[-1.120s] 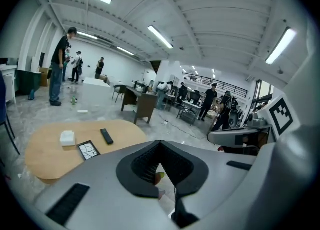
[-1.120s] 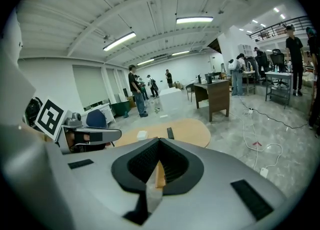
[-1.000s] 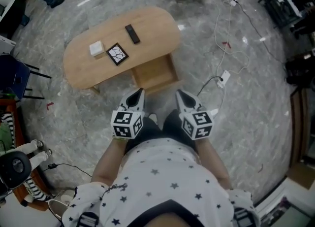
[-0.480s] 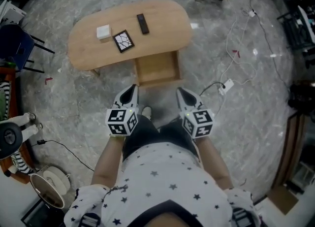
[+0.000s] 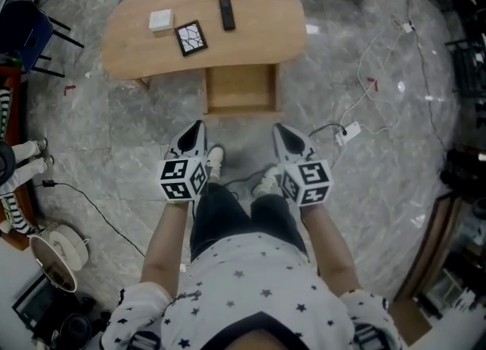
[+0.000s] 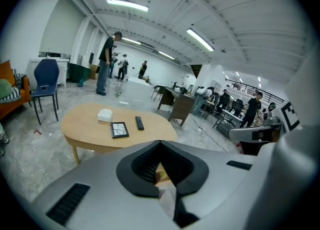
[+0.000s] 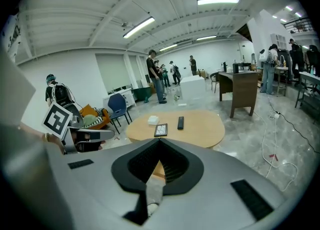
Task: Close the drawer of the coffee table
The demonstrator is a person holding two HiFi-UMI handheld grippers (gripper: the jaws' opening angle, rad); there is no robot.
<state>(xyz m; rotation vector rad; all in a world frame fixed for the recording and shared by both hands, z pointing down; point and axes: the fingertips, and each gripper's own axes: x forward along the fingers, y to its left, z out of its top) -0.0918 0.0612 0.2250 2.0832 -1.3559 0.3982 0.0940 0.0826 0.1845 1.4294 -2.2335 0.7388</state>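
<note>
Head view — hands nearing the open drawer

Both sets of jaws are clenched with nothing between them. The left hand-held gripper (image 5: 197, 128) and the right hand-held gripper (image 5: 279, 130) point forward and downward, side by side over the floor (image 5: 137, 124), short of the drawer (image 5: 241, 89). Each gripper view agrees: pads pressed together, only the surface beyond. The drawer stands pulled out from the middle of the near long edge of the surface (image 5: 266, 37), looking empty, with its front panel apart from both tips. On top, toward the left end, lie a white box (image 5: 161, 20) and a framed tile (image 5: 190, 38), with a dark remote (image 5: 226, 14) nearer the middle.

By my reading, the step in hand is the approach — no contact yet. The next move calls for lowering one or both closed tips to the front panel, setting them against it near its centre, and pushing straight toward the surface's near edge so the drawer runs in without skewing.
</note>
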